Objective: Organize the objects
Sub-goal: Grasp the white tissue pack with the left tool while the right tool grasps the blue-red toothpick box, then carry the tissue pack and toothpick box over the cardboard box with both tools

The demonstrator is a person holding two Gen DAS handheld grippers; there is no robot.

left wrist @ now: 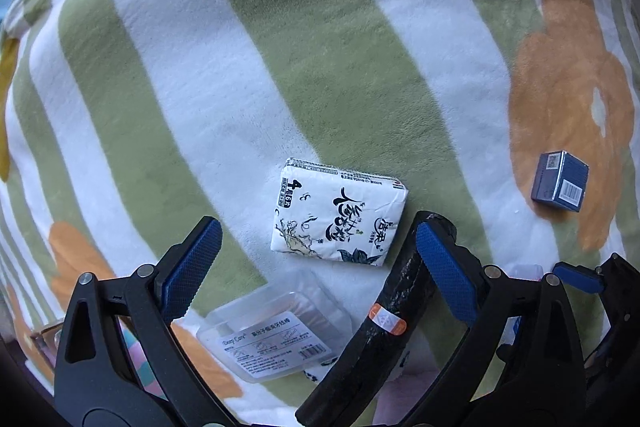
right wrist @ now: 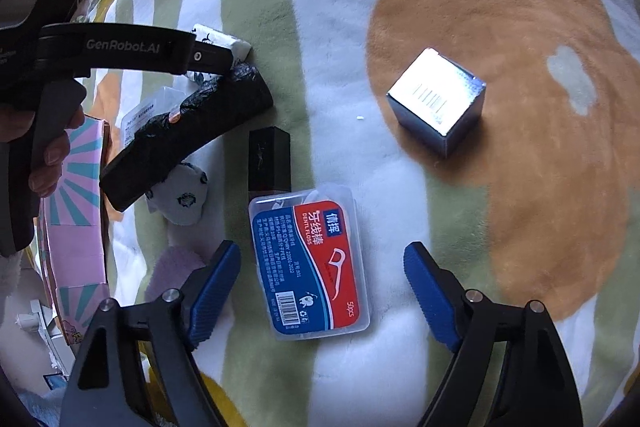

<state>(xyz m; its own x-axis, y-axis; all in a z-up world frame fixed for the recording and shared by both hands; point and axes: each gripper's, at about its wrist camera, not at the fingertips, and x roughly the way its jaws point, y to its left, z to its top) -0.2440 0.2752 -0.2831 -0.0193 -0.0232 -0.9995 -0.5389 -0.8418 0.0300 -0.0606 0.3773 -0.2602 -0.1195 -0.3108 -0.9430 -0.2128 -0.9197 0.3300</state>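
My view looks down on a striped green-and-white blanket with orange flowers, which carries every item. At its left edge in the right wrist view lies a pink box with teal rays. A long black wrapped roll lies diagonally, its upper end touching the inner pad of my left gripper, whose jaws stand wide apart and press on nothing. The white tissue pack lies flat between those fingertips, slightly ahead of them and clear of both pads. A clear plastic case sits nearer the left gripper's base, just beside the roll. My right gripper is likewise apart, with the red-and-blue dental floss box lying lengthwise between its fingers, gaps showing on both sides. A slim dark box touches the floss box's far end. The small blue carton stands well apart on an orange flower, ahead and right.
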